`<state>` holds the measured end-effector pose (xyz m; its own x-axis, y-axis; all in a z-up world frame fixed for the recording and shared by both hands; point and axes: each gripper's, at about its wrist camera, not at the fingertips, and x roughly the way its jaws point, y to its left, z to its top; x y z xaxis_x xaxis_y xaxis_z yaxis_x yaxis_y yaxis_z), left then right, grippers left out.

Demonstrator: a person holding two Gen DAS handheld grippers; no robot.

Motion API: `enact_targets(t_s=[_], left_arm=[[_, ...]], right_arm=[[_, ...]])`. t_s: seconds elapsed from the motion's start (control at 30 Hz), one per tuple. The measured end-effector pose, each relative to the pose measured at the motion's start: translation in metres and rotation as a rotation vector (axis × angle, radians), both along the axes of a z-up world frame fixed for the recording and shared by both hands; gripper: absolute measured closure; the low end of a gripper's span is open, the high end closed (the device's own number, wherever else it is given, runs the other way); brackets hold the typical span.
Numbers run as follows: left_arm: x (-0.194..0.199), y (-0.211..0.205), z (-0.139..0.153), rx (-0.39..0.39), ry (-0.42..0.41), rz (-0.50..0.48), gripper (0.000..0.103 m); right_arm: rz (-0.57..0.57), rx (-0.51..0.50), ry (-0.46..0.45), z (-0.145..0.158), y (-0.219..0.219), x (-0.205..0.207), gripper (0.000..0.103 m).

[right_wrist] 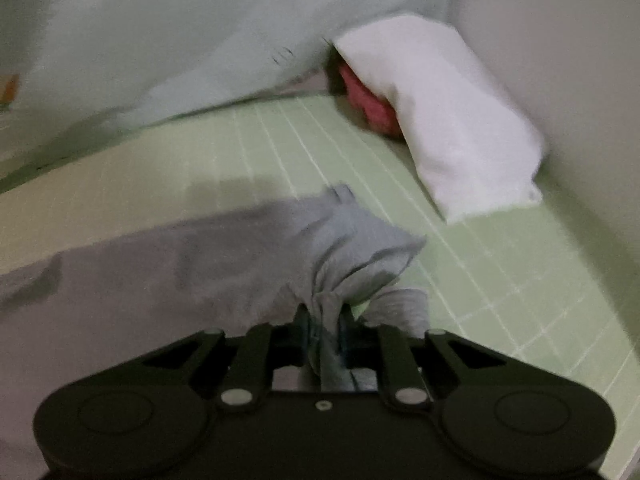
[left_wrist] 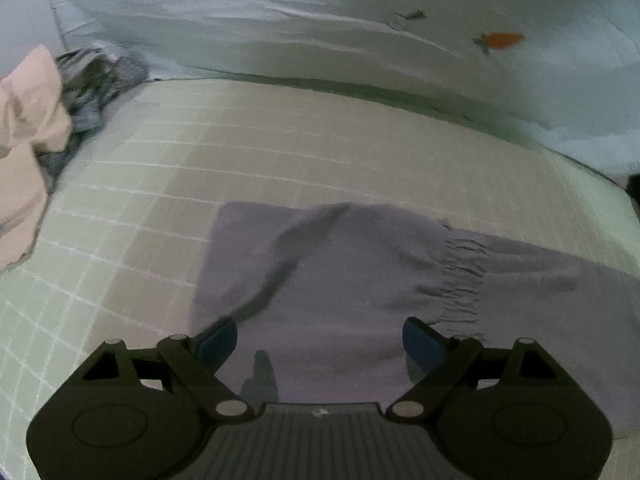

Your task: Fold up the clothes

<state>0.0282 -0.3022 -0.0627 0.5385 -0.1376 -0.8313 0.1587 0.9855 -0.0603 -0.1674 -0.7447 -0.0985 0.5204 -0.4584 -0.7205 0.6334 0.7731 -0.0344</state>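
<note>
Work surface: a bed (left_wrist: 320,152) covered with a pale green sheet bearing a white grid pattern. Along its far edge lies a rumpled pale blue blanket (left_wrist: 280,20) printed with a small orange carrot motif (left_wrist: 505,40). A plain off-white wall (right_wrist: 560,40) bounds the bed on the right side. Lighting is dim and uneven, with soft shadows across the sheet.

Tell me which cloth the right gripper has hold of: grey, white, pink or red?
The grey cloth. It is bunched between the right gripper's closed fingers. The white cloth and red cloth lie apart by the wall; the pink cloth lies far left.
</note>
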Motion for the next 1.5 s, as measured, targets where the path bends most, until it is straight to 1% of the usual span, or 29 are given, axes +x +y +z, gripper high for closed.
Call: enact_targets(t_s=[0.1, 0.17, 0.37, 0.47, 0.53, 0.6, 0.67, 0.7, 0.77, 0.8, 0.83, 0.87, 0.9, 0.93, 0.97, 1.0, 1.07, 1.13, 1.2, 1.3, 1.4, 1.47, 1.5], left_arm=[[-0.003, 0.017, 0.001, -0.014, 0.010, 0.021, 0.013], [-0.004, 0.028, 0.002, -0.013, 0.013, 0.012, 0.013], [-0.008, 0.062, 0.004, 0.001, 0.007, -0.036, 0.013], [-0.006, 0.079, 0.003, 0.008, 0.004, -0.051, 0.013], [-0.001, 0.091, 0.002, 0.014, 0.007, -0.058, 0.013], [0.005, 0.100, 0.002, 0.016, 0.008, -0.074, 0.013], [0.012, 0.107, 0.002, 0.014, 0.003, -0.089, 0.013], [0.015, 0.110, 0.002, 0.013, 0.001, -0.098, 0.013], [0.024, 0.114, 0.000, 0.006, -0.001, -0.110, 0.013], [0.029, 0.115, -0.001, 0.001, -0.002, -0.115, 0.013], [0.034, 0.116, -0.003, -0.003, -0.003, -0.120, 0.013], [0.040, 0.117, -0.005, -0.012, 0.000, -0.121, 0.013], [0.046, 0.116, -0.008, -0.024, 0.010, -0.122, 0.013], [0.051, 0.115, -0.011, -0.036, 0.021, -0.124, 0.013], [0.057, 0.114, -0.013, -0.048, 0.032, -0.126, 0.013], [0.062, 0.111, -0.016, -0.055, 0.041, -0.134, 0.013], [0.069, 0.104, -0.020, -0.058, 0.050, -0.161, 0.013], [0.074, 0.097, -0.024, -0.057, 0.060, -0.194, 0.013], [0.078, 0.091, -0.029, -0.052, 0.069, -0.220, 0.013], [0.079, 0.087, -0.034, -0.048, 0.084, -0.242, 0.013], [0.079, 0.089, -0.038, -0.044, 0.097, -0.250, 0.013], [0.080, 0.090, -0.041, -0.039, 0.105, -0.248, 0.013], [0.081, 0.090, -0.042, -0.036, 0.108, -0.243, 0.013]], right_arm=[[0.034, -0.036, -0.029, 0.017, 0.020, 0.006, 0.088], [0.064, -0.050, -0.054, 0.027, 0.040, 0.014, 0.088], [0.209, -0.081, -0.080, 0.042, 0.126, 0.050, 0.089], [0.292, -0.067, -0.068, 0.035, 0.173, 0.070, 0.089], [0.332, -0.046, -0.038, 0.020, 0.202, 0.082, 0.088], [0.335, -0.009, 0.010, 0.000, 0.223, 0.091, 0.085], [0.322, 0.019, 0.065, -0.019, 0.234, 0.096, 0.080], [0.313, 0.024, 0.077, -0.023, 0.236, 0.096, 0.075], [0.293, 0.023, 0.070, -0.019, 0.237, 0.096, 0.071], [0.272, 0.024, 0.054, -0.016, 0.236, 0.094, 0.066], [0.241, 0.028, 0.025, -0.010, 0.236, 0.091, 0.058], [0.205, 0.034, -0.005, -0.005, 0.233, 0.088, 0.053], [0.164, 0.043, -0.037, 0.000, 0.228, 0.085, 0.044], [0.123, 0.052, -0.069, 0.004, 0.223, 0.082, 0.038], [0.077, 0.075, -0.102, 0.008, 0.215, 0.079, 0.036], [0.028, 0.112, -0.130, 0.010, 0.206, 0.077, 0.031], [-0.062, 0.188, -0.177, 0.010, 0.188, 0.073, 0.030], [-0.131, 0.243, -0.206, 0.008, 0.175, 0.073, 0.028], [-0.155, 0.272, -0.208, 0.004, 0.166, 0.080, 0.026], [-0.166, 0.321, -0.198, -0.008, 0.157, 0.094, 0.026], [-0.191, 0.366, -0.207, -0.018, 0.150, 0.106, 0.027], [-0.197, 0.368, -0.213, -0.023, 0.149, 0.115, 0.047], [-0.196, 0.362, -0.208, -0.024, 0.150, 0.118, 0.076]])
